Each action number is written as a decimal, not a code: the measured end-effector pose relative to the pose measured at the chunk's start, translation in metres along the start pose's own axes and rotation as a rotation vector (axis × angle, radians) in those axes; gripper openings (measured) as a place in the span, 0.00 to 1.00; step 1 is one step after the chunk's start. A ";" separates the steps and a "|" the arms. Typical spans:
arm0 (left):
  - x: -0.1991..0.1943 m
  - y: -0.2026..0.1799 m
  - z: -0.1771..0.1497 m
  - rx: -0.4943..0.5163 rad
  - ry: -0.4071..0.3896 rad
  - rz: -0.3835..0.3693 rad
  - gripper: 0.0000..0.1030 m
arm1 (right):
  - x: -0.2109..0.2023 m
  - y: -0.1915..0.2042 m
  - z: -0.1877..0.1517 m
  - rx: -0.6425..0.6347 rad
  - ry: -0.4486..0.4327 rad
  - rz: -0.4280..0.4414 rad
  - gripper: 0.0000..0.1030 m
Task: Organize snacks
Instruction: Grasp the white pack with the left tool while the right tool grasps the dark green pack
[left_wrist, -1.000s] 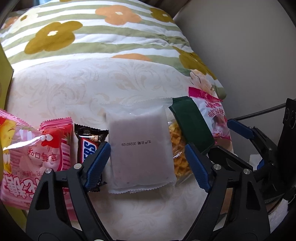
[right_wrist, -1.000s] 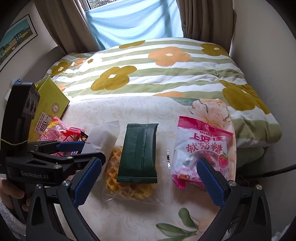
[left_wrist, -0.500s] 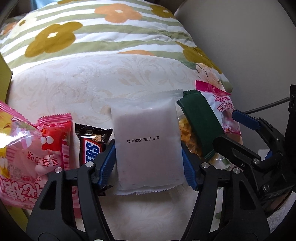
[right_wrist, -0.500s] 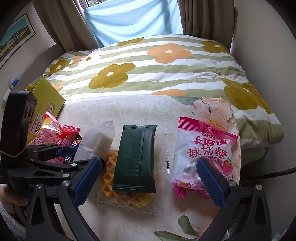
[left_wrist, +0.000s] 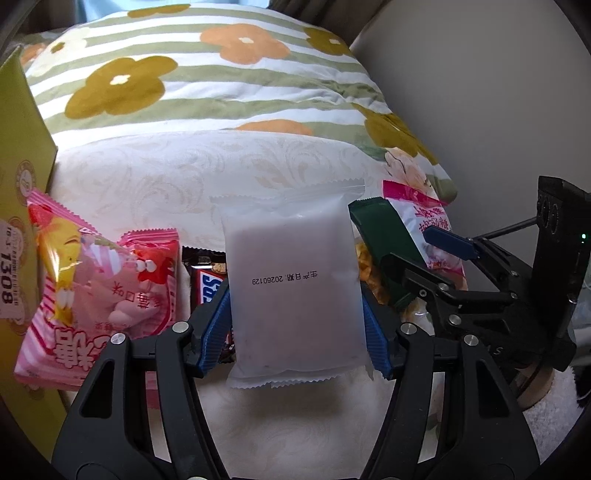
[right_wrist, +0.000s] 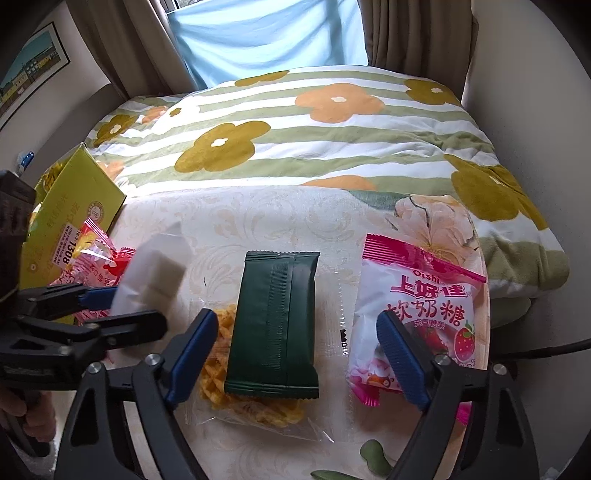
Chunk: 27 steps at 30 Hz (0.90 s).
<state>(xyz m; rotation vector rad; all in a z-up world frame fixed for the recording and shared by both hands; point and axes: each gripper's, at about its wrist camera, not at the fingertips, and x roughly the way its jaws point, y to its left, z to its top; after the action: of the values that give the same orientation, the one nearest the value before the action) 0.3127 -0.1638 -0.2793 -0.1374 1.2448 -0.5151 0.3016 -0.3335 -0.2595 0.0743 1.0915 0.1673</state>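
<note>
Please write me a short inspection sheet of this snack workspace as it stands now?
Surface: cream patterned cloth over a bed.
Job's things: white packet; dark green packet lying on a clear waffle bag; pink candy bag; pink strawberry bags; chocolate bar.
Clutter: yellow-green box.
Grippers: left gripper shut on the white packet; right gripper closing astride the dark green packet, pads not touching.
Cables: black cable, right edge.
Surroundings: flowered quilt, curtains, framed picture.

A frosted white packet (left_wrist: 291, 284), a dark green packet (right_wrist: 275, 325) and pink candy bags (right_wrist: 417, 314) lie on a cream damask cloth (right_wrist: 258, 221); the quilt (right_wrist: 314, 125) shows green stripes with ochre and orange flowers.
</note>
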 end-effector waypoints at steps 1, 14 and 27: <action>-0.003 0.000 0.000 0.006 -0.008 0.006 0.58 | 0.001 0.001 0.000 -0.004 0.000 0.001 0.74; -0.020 0.004 -0.001 0.006 -0.040 0.008 0.58 | 0.012 0.021 -0.005 -0.085 -0.023 -0.031 0.41; -0.058 -0.009 -0.001 0.009 -0.114 0.008 0.58 | -0.038 0.033 0.003 -0.107 -0.095 -0.019 0.40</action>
<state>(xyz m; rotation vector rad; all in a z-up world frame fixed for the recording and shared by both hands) 0.2959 -0.1456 -0.2259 -0.1517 1.1314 -0.4996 0.2836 -0.3076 -0.2202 -0.0235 0.9867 0.2031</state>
